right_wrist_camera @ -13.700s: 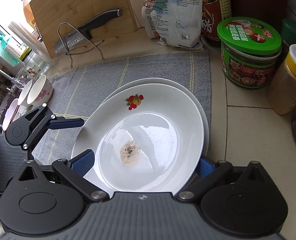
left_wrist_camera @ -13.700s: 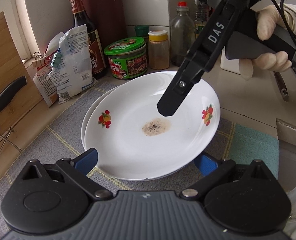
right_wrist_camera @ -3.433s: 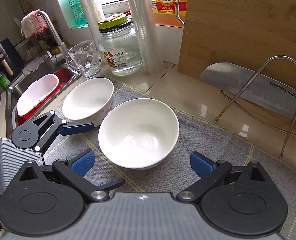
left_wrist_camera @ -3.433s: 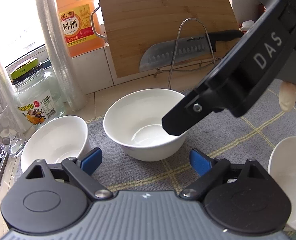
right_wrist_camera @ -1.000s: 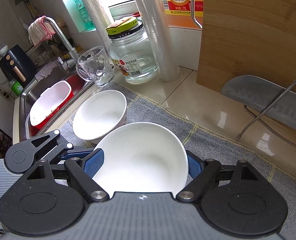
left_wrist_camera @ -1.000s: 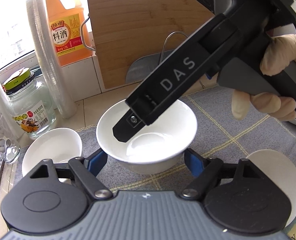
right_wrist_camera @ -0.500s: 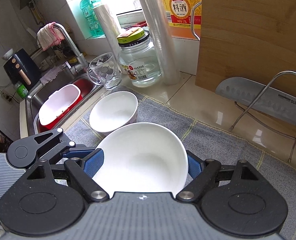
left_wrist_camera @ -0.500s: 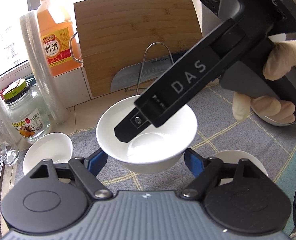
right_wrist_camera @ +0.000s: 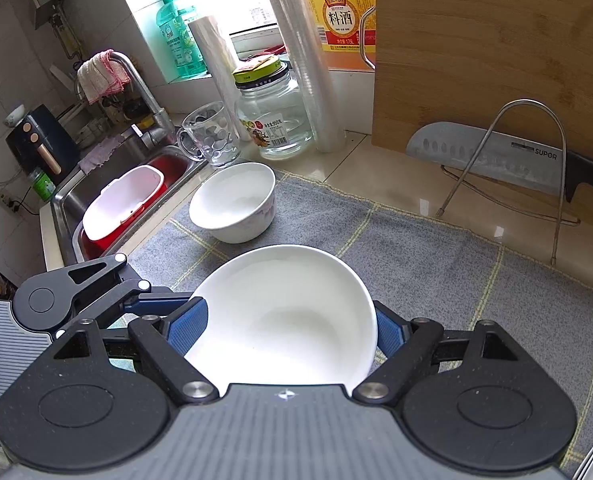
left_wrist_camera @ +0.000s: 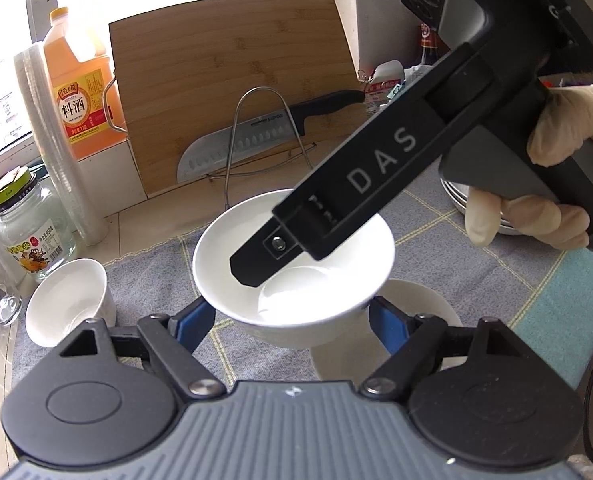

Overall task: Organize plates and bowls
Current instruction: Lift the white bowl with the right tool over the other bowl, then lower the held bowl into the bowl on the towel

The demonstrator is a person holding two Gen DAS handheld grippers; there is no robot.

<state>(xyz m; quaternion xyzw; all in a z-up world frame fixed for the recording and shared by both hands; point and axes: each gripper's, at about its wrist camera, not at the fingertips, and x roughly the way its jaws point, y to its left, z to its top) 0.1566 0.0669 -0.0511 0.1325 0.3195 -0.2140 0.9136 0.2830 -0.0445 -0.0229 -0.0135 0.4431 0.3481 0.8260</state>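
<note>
Both grippers hold one large white bowl (left_wrist_camera: 296, 292) (right_wrist_camera: 284, 316) lifted above the grey mat (right_wrist_camera: 436, 252). My left gripper (left_wrist_camera: 292, 316) is shut on its sides with the blue pads. My right gripper (right_wrist_camera: 292, 328) is shut on the same bowl; its black finger (left_wrist_camera: 336, 216) lies across the bowl's top in the left wrist view. A second white bowl (left_wrist_camera: 412, 308) sits on the mat right under the held one, mostly hidden. A smaller white bowl (left_wrist_camera: 64, 300) (right_wrist_camera: 234, 200) stands at the mat's left end. Stacked plates (left_wrist_camera: 456, 196) show at the right.
A bamboo cutting board (left_wrist_camera: 232, 92) leans at the back with a cleaver (left_wrist_camera: 256, 140) on a wire rack. A cooking-wine jug (left_wrist_camera: 76, 92), plastic cup stack (left_wrist_camera: 52, 148), glass jar (right_wrist_camera: 272, 116) and glass mug (right_wrist_camera: 208, 136) stand left. The sink (right_wrist_camera: 116, 188) holds a white tub.
Both grippers have carried the large bowl up and to the right. It now hangs over the second bowl, which has slid in under it.
</note>
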